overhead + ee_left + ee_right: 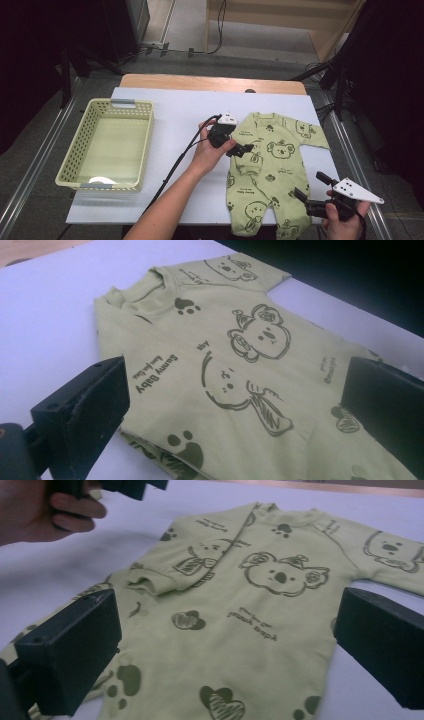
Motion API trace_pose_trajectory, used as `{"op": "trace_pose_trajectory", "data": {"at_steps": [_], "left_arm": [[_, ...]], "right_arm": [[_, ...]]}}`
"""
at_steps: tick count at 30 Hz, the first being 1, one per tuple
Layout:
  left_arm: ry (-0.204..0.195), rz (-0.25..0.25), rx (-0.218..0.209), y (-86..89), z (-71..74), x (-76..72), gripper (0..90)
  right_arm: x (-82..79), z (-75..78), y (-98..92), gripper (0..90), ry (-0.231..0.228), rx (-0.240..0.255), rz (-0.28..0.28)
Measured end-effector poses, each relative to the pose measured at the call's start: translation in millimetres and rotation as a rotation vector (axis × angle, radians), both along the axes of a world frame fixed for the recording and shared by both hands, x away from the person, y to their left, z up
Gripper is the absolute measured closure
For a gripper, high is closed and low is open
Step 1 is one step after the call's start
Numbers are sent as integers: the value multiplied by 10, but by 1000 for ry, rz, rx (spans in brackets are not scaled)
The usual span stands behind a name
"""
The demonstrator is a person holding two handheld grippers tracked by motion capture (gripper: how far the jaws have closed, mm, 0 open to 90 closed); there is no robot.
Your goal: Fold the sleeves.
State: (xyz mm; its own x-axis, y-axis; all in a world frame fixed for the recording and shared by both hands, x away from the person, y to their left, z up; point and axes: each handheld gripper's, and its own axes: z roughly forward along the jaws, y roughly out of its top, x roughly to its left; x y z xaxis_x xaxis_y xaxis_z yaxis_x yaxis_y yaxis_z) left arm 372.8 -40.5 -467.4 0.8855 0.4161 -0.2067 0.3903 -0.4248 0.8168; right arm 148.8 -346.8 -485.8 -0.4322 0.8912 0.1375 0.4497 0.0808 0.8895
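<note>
Here, both grippers, left (239, 148) and right (306, 190), gape empty beside the baby romper (267, 170), whose folded sleeve (165, 575) may spring open unpinned.

We read printed words on one thing alone, the green baby romper (240, 390) lying on the white table cover. In the left gripper view, "Sunny Baby" stands in dark letters on the folded-over sleeve, upside down to that camera, with a smaller line of script beside it that we cannot make out. Just above the half-drawn bear face we read the small word "shy". Near the far jaw another short block of print stands sideways, too blurred to read. In the right gripper view, two short lines of print sit below the koala head (282, 572), upside down and too soft for us to read.
</note>
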Motion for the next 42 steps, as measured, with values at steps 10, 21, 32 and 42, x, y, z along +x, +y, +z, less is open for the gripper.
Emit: {"op": "trace_pose_trajectory", "data": {"at_steps": [10, 21, 32, 42], "left_arm": [[-6, 20, 33, -71, -16, 214, 0], [33, 50, 69, -205, -109, 433, 69], [42, 130, 160, -290, -228, 634, 295], [86, 146, 173, -300, -353, 741, 422]], "right_arm": [[-144, 35, 298, 0, 1, -4, 57], [-355, -14, 637, 0, 37, -14, 129], [-381, -90, 1022, 0, 76, -51, 207], [-330, -188, 1342, 175, 106, -68, 231]]}}
